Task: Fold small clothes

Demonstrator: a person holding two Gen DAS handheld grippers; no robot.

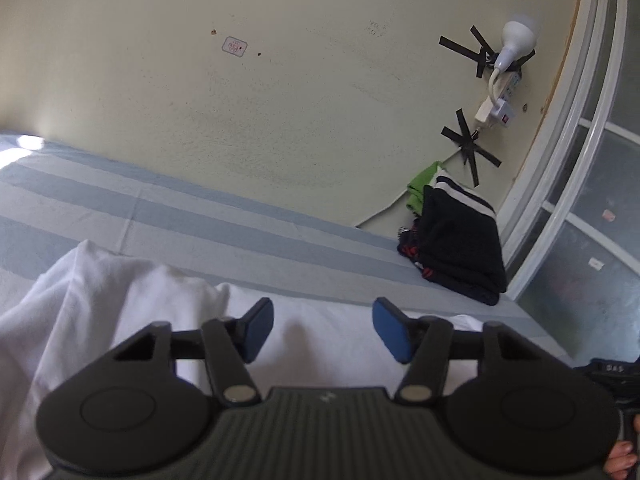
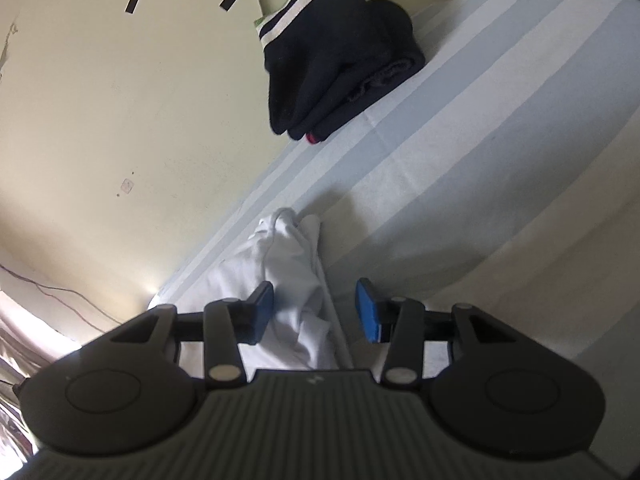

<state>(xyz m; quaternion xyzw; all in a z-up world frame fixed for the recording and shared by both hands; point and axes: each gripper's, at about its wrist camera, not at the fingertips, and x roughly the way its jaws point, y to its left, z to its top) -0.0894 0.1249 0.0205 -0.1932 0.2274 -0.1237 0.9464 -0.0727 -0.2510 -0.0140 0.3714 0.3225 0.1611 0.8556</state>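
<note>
A white garment (image 1: 120,312) lies rumpled on the blue-and-white striped bed sheet (image 1: 200,208). My left gripper (image 1: 323,330) is open just above the garment, its blue pads wide apart, holding nothing. In the right wrist view the same white garment (image 2: 288,280) lies bunched in a narrow strip on the sheet (image 2: 460,152). My right gripper (image 2: 314,312) is open over its near end, and the cloth runs between the blue pads without being pinched.
A stack of folded dark clothes (image 1: 460,240) with a white-striped band sits at the bed's far corner by the wall, over a green item (image 1: 422,188); it also shows in the right wrist view (image 2: 340,52). A taped lamp and power strip (image 1: 508,64) hang on the wall. A window frame (image 1: 568,160) stands right.
</note>
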